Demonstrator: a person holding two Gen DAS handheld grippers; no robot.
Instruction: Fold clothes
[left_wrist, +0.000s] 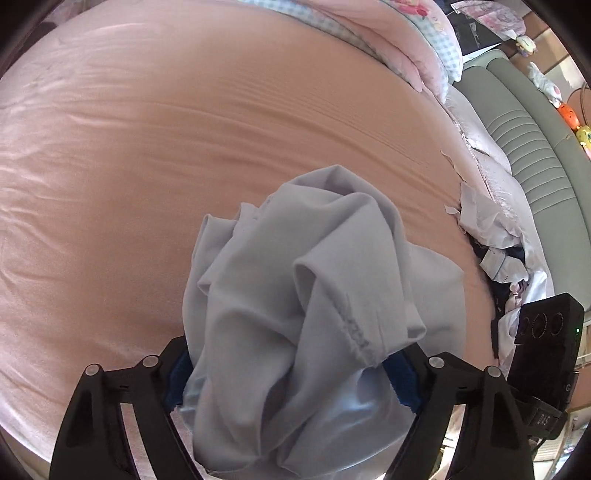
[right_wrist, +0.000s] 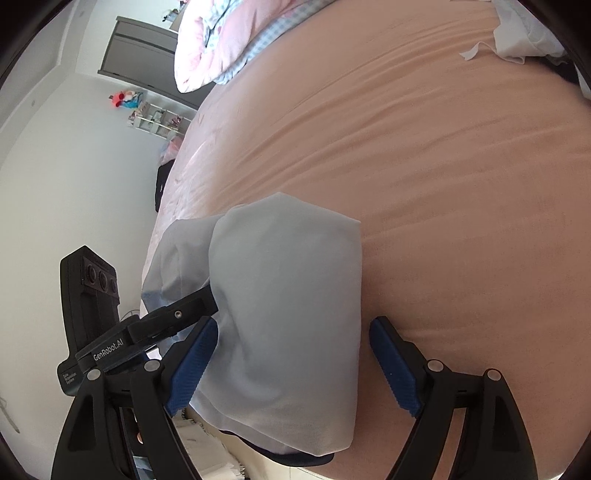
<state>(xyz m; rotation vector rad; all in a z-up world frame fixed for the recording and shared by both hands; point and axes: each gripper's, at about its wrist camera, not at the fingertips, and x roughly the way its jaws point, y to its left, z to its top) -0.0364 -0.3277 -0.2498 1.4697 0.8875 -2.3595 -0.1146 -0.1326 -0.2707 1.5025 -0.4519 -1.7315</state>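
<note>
A pale blue garment (left_wrist: 295, 325) lies bunched on the pink bed sheet (left_wrist: 184, 147) at the near edge. In the left wrist view it covers the space between the fingers of my left gripper (left_wrist: 291, 373), whose jaws stand wide apart; only the blue pads (left_wrist: 400, 380) peek out at each side. In the right wrist view the garment (right_wrist: 291, 314) drapes between the wide-open fingers of my right gripper (right_wrist: 291, 354), touching the left pad (right_wrist: 192, 365) and clear of the right one. The left gripper's body (right_wrist: 122, 339) shows beside it.
A pile of white and dark clothes (left_wrist: 495, 251) lies at the bed's right edge. Pink and checked bedding (left_wrist: 406, 40) is heaped at the far end. A grey-green sofa (left_wrist: 524, 140) runs beside the bed. A grey cabinet (right_wrist: 144, 55) and small shelf (right_wrist: 159, 122) stand by the white wall.
</note>
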